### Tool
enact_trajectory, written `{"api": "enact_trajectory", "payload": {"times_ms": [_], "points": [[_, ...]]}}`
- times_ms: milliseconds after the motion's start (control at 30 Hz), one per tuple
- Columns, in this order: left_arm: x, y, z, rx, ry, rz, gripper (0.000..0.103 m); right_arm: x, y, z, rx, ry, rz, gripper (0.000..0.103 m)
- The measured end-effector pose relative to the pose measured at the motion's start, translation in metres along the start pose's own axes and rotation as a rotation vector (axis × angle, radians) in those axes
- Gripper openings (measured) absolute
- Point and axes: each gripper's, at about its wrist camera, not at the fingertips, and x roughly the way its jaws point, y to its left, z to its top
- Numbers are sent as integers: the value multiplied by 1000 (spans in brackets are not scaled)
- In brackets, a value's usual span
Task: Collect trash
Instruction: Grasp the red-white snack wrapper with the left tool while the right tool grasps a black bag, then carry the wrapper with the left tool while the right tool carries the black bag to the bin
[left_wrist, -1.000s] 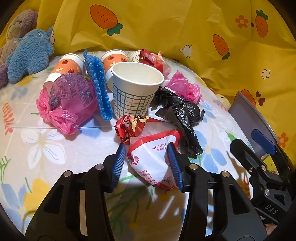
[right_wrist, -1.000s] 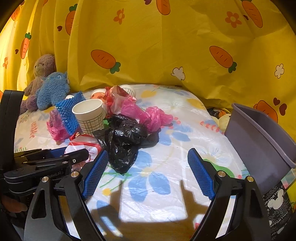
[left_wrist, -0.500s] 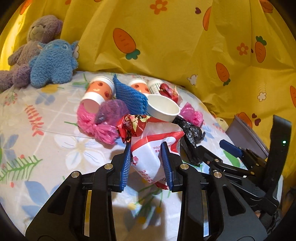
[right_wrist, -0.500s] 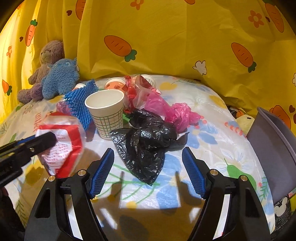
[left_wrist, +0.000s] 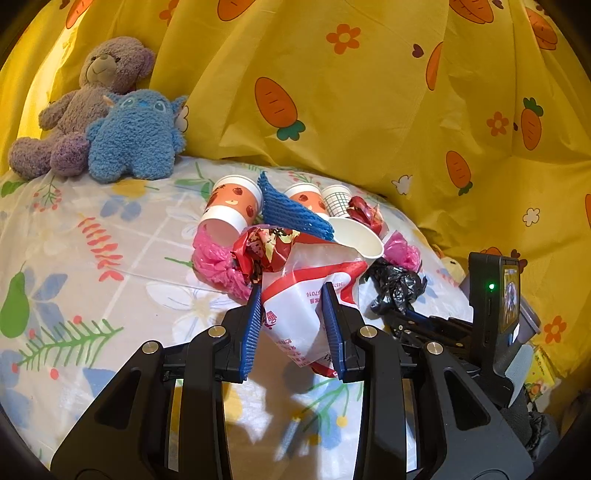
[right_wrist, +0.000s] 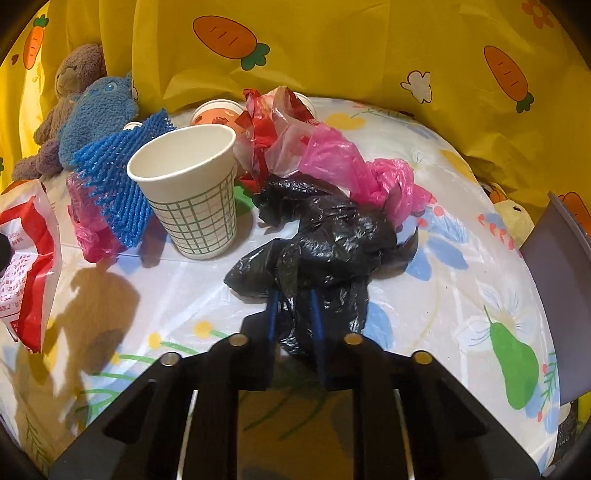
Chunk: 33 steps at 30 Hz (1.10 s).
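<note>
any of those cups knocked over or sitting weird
Yes. The orange paper cup lies on its side, open mouth facing the camera, against the pink bag. The grid-pattern cup stands upright.

A: Colours? Curtain (left_wrist: 369, 110) yellow, orange carrots with green tops. Sheet (right_wrist: 461, 295) white-ish, blue flowers, green pear.

B: Trash: white bag with red print (left_wrist: 299, 314), black bag (right_wrist: 325, 236), pink bag (right_wrist: 354, 166), blue foam net (right_wrist: 110, 184). One cup (right_wrist: 192, 192) white with green grid, another cup (left_wrist: 231, 210) orange on white.

A: Toys: purple-brown bear (left_wrist: 85, 107), blue plush (left_wrist: 136, 136). Bin (right_wrist: 557, 295) grey. Claw pads (left_wrist: 251, 332) blue, frames black.
</note>
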Motion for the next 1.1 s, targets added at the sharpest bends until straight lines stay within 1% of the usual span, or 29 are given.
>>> {"api": "enact_trajectory", "payload": {"times_ms": [67, 167, 367, 500, 633, 1100], "points": [[1, 0, 0, -1, -1, 0, 32, -5, -3, -2, -1, -20, -2, 6], [1, 0, 0, 1, -4, -3, 32, -23, -6, -8, -14, -73, 2, 3], [0, -6, 0, 7, -10, -9, 32, -73, -21, -18, -4, -190, 55, 2], [-2, -13, -1, 17, -13, -18, 32, -104, -32, -20, 10, -263, 65, 2], [-4, -22, -3, 35, -15, -27, 32, -125, -39, -24, 30, -322, 66, 2], [-13, -52, -9, 81, -26, -42, 32, -152, -50, -34, 59, -400, 82, 1]]}}
